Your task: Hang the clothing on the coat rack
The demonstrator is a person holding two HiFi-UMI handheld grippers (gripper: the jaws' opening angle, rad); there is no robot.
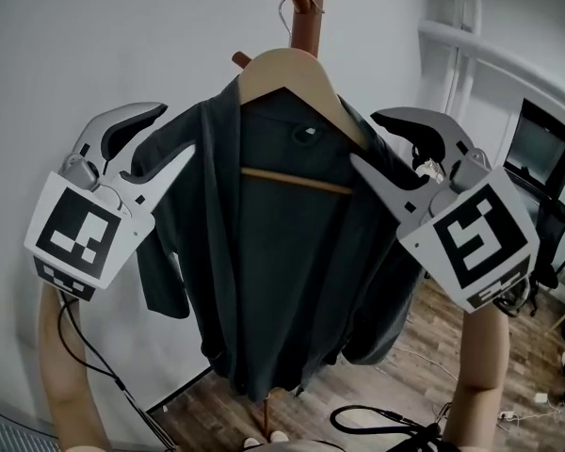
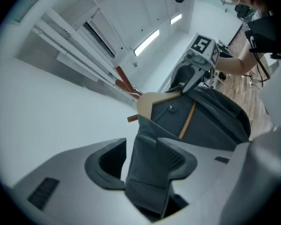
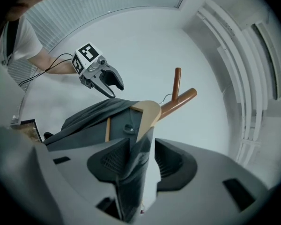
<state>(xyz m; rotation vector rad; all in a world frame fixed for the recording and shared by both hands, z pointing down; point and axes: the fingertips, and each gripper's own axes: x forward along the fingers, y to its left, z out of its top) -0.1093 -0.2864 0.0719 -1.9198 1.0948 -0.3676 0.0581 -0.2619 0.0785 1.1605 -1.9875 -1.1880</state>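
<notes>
While the jacket (image 1: 282, 281) is hanging on the rack (image 1: 308, 22), the left claw (image 1: 174, 130) and right claw (image 1: 364, 137) are gaping released around its shoulders.

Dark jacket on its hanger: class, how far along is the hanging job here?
Done: the wooden hanger looks hooked on the coat rack, with the dark jacket draped on it. In hand: the left tool and right tool stand open, shoulder fabric unclamped between their jaws. Left: draw both tools clear.

Office-like room — monitor (image 1: 539, 149), loose cables (image 1: 381, 420) on wooden floor (image 1: 424, 347)
</notes>
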